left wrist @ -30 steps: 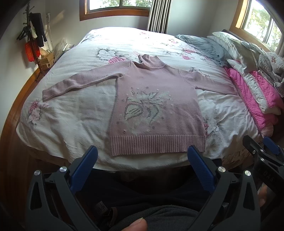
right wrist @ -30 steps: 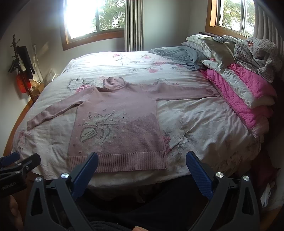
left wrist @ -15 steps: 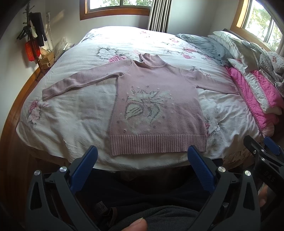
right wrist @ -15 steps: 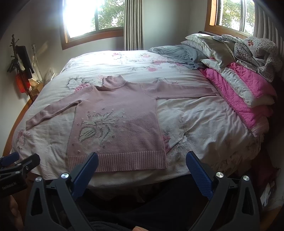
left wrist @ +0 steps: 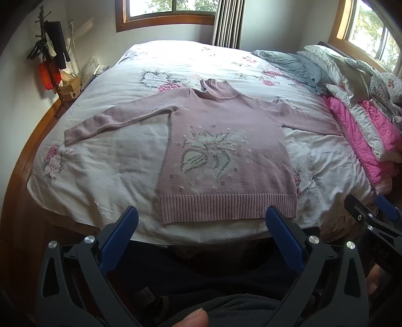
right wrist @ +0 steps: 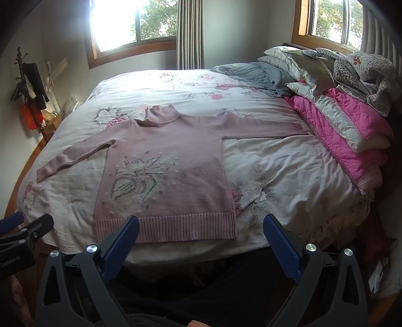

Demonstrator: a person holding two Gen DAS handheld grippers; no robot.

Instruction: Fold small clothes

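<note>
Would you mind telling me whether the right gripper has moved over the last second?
Yes, slightly: the right gripper has crept forward toward the bed; its left finger now overlaps the sweater hem.

A bed [left wrist: 125,156] under a white floral cover fills the middle of the frame; pink quilted bedding [right wrist: 351,130] and pillows [right wrist: 314,68] pile at right; grey curtains [left wrist: 227,22] hang top centre; a coat stand [left wrist: 50,50] stands upper left.

a home bedroom: a bed [left wrist: 105,161] under a floral duvet, pillows [right wrist: 314,73] piled at 2 o'clock, wood-framed windows [right wrist: 130,27] at 12 o'clock.
</note>
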